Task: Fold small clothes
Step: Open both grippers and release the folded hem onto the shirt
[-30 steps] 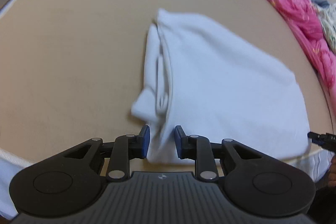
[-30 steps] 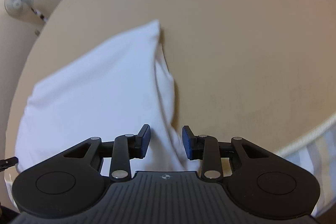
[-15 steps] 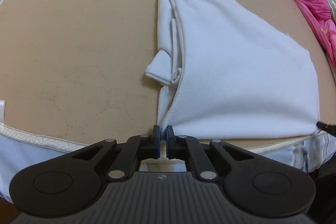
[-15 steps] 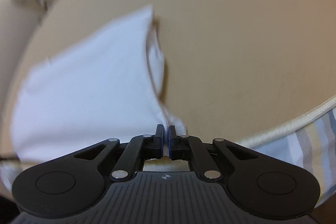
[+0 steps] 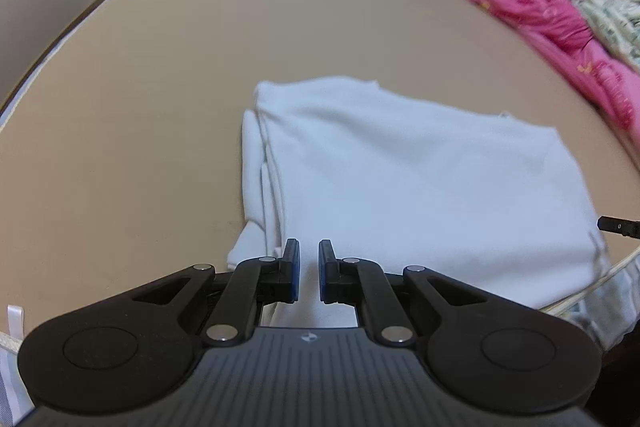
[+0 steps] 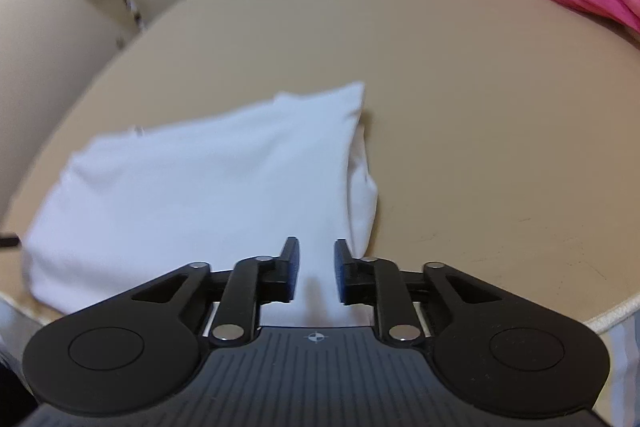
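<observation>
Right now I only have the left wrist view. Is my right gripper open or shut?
Observer: Open. The right gripper has its jaws apart and nothing pinched between them.
Operator: Where is it over the garment?
Observer: It is at the near right corner of the white garment, and cloth shows through the gap between the jaws.
Operator: Is that right side folded neatly?
Observer: Not quite. A tucked layer bulges out from under the top layer along that edge.
</observation>
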